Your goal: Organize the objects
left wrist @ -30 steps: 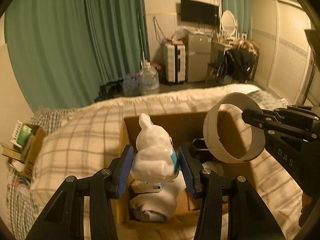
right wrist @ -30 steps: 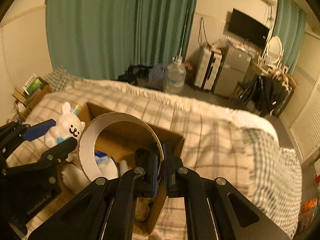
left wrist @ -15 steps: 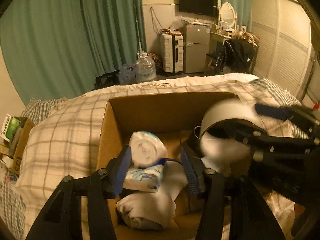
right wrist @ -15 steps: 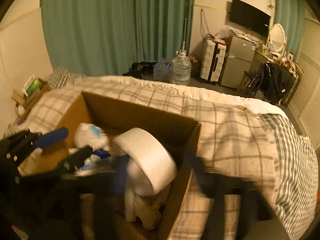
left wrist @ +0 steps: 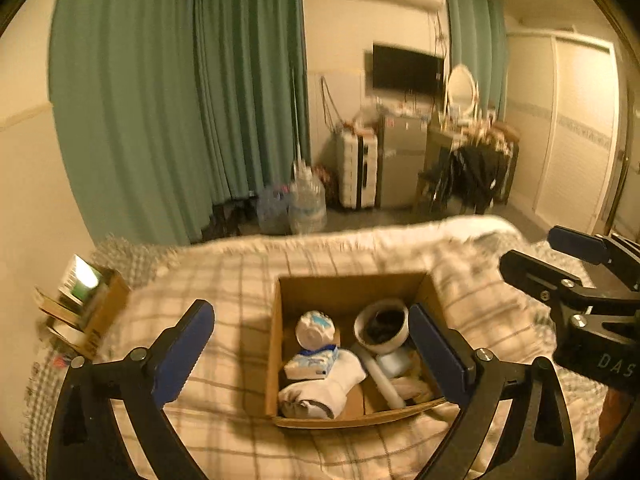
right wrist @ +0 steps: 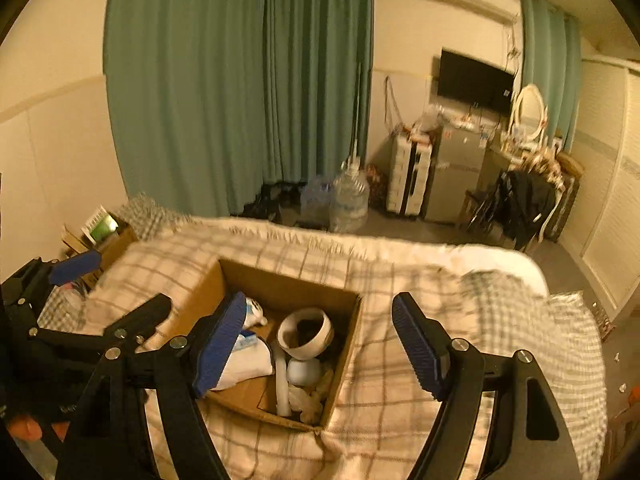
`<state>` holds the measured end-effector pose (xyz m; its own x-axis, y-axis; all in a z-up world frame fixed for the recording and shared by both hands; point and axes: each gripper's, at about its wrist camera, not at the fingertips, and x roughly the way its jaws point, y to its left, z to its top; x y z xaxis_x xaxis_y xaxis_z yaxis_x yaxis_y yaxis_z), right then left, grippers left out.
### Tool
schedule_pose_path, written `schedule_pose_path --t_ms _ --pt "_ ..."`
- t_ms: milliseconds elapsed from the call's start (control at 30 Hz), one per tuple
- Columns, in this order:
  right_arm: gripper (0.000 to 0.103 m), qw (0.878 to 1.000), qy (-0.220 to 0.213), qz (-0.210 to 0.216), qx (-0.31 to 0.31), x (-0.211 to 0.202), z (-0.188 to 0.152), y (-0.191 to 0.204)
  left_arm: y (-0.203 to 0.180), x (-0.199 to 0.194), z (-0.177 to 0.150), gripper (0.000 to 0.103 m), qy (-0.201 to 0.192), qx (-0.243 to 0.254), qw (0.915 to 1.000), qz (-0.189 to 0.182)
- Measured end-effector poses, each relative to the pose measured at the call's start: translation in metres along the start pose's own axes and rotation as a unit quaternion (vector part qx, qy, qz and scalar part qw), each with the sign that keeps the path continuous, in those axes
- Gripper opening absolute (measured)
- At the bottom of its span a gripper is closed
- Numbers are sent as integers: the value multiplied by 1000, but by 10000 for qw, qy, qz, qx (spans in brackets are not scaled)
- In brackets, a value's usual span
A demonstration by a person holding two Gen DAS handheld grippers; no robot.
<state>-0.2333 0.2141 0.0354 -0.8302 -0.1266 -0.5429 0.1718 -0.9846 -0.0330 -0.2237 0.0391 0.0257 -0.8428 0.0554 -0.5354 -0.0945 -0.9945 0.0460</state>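
Observation:
An open cardboard box (left wrist: 352,286) sits on a plaid bed blanket; it also shows in the right wrist view (right wrist: 280,280). Inside lie a white rabbit figure (left wrist: 314,328), a tape ring (left wrist: 382,330), a tissue pack (left wrist: 312,364), a rolled white sock (left wrist: 320,394) and a white tube (left wrist: 380,376). The ring (right wrist: 306,334) and rabbit (right wrist: 253,312) show in the right wrist view too. My left gripper (left wrist: 312,354) is open and empty above the box. My right gripper (right wrist: 316,344) is open and empty above it.
A small carton of books (left wrist: 80,308) stands left of the bed. Water jugs (left wrist: 306,204), a suitcase (left wrist: 358,170), a small fridge (left wrist: 400,168) and a clothes-covered chair (left wrist: 472,180) line the far floor. Green curtains (left wrist: 180,100) hang behind.
Both grippers opened, leaving the rabbit figure and the tape ring in the box, and pulled up and back from it.

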Motion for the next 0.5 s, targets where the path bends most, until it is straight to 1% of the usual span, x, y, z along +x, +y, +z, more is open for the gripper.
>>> schedule_pose_path --t_ms 100,167,300,367,500 --pt "82 9993 -338 -145 -81 -52 13 7 4 -44 11 103 -316 -44 9995 -54" --pt "88 9982 -539 -231 -127 -80 20 12 7 -73 17 103 -564 -85 9984 -57" --pt "94 9943 -975 -386 -207 -138 28 25 13 -120 22 103 -932 -136 9955 -73" --pt "102 9928 -1120 -374 -199 -158 28 29 16 -143 21 103 -1138 -121 9934 -76" --pt "102 9885 -1491 -264 -50 -195 18 34 18 -178 11 103 -1553 68 9878 17"
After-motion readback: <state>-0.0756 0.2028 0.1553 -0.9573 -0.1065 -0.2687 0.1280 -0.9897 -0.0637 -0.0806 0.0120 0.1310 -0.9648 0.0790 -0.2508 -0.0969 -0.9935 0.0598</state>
